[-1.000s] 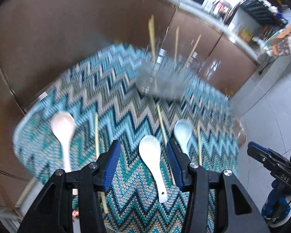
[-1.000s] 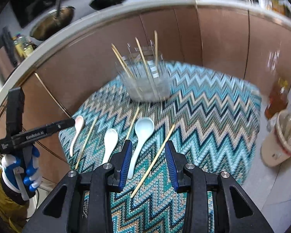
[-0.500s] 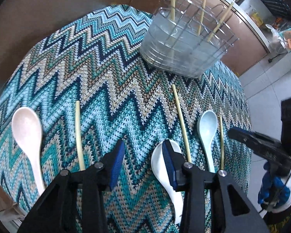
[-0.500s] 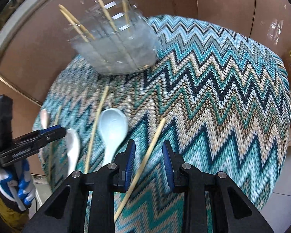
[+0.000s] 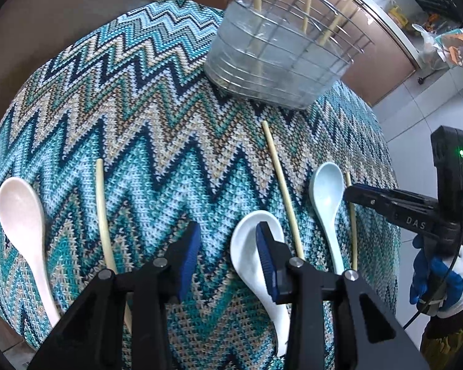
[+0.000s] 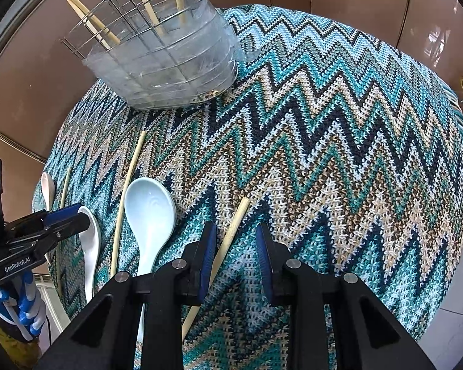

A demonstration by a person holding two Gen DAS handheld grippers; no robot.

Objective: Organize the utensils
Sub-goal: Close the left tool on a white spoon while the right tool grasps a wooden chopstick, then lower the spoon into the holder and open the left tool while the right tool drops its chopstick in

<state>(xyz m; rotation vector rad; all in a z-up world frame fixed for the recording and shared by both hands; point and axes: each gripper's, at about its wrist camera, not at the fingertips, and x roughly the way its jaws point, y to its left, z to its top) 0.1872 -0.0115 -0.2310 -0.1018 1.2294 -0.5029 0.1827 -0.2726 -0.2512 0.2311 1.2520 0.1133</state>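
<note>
The right gripper hangs low over the cloth with its jaws apart and nothing between them yet. The nearest chopstick runs slantwise up through the gap, close against the left pad, so this looks like the piece about to be pinched. Just left of it lies the pale blue spoon, then a second chopstick.

The left gripper is also spread wide and empty, its right finger over the bowl of the white spoon. It seems only part-aligned. Left of that gripper lie another chopstick and, further out, the pink spoon.

Far ahead of both stands the wire basket, chopsticks already upright in its compartments. It is probably the place for everything loose on the cloth.
</note>
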